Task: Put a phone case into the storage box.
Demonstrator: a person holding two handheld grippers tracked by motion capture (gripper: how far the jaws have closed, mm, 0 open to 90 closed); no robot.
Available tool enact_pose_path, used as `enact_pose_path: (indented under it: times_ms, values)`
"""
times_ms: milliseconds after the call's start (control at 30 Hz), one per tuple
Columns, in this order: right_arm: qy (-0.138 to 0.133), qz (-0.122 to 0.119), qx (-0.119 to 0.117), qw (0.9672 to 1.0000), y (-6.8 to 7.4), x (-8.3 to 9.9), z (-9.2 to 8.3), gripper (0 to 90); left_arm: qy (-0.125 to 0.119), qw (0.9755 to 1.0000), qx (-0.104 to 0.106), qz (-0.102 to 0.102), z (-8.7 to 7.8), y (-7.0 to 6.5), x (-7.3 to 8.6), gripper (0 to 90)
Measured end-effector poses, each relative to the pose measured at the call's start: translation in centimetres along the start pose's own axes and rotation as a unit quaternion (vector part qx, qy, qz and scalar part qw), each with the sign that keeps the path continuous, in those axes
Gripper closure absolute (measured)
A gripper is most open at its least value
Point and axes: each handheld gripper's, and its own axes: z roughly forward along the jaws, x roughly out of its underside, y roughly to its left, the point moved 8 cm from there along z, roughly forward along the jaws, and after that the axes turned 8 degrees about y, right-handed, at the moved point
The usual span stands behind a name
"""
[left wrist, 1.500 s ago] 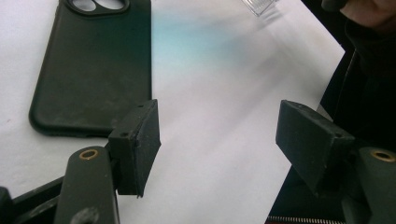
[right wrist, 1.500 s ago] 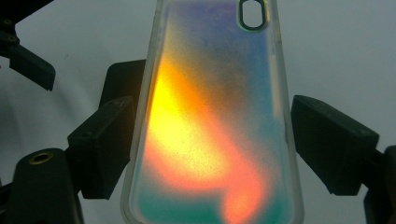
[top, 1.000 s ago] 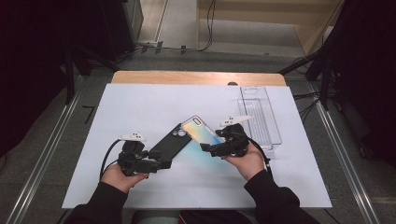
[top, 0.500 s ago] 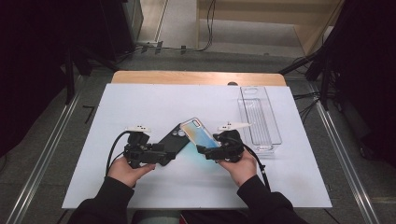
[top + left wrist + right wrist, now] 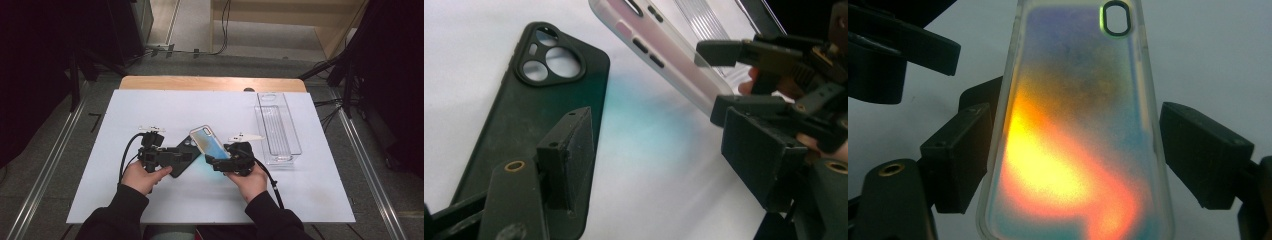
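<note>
A black phone case (image 5: pixel 181 155) (image 5: pixel 524 120) lies flat on the white board, camera cut-out pointing away from me. My left gripper (image 5: pixel 175 156) (image 5: pixel 659 145) reaches over its near end with the jaws apart. One jaw hangs above the case and the other stands over bare board, so nothing is pinched. A translucent iridescent phone case (image 5: pixel 206 141) (image 5: pixel 1073 150) (image 5: pixel 659 55) is tilted up off the board. My right gripper (image 5: pixel 214 163) (image 5: pixel 1068 155) is shut on its two long edges.
A clear plastic tray (image 5: pixel 277 125) stands at the right of the white board (image 5: pixel 150 110). A wooden table edge (image 5: pixel 210 83) runs along the back. Metal rails and dark floor flank both sides.
My left gripper has moved up and to the right, onto the near end of the black case. The right hand has shifted a little left and down with the iridescent case.
</note>
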Motion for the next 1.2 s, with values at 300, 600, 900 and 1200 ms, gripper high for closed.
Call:
enact_pose_path:
  times_ms: [300,600,900,1200]
  values:
    - [-0.032,0.032,-0.001,0.999,0.4,-0.4,0.6,15.0,-0.011,0.9998,-0.013,0.002,0.9,0.0,-2.1,29.2]
    - [-0.048,0.061,-0.012,0.9969,1.4,-0.2,1.6,15.0,-0.021,0.9996,-0.021,-0.006,1.6,0.3,-3.5,29.2]
    - [-0.064,0.071,-0.009,0.9954,1.5,-0.1,1.5,15.0,-0.019,0.9994,-0.025,-0.011,2.6,0.3,-4.6,29.1]
    - [-0.087,0.085,-0.011,0.9925,1.8,-0.4,1.5,15.0,-0.02,0.9986,-0.013,-0.047,3.6,0.3,-5.5,34.8]
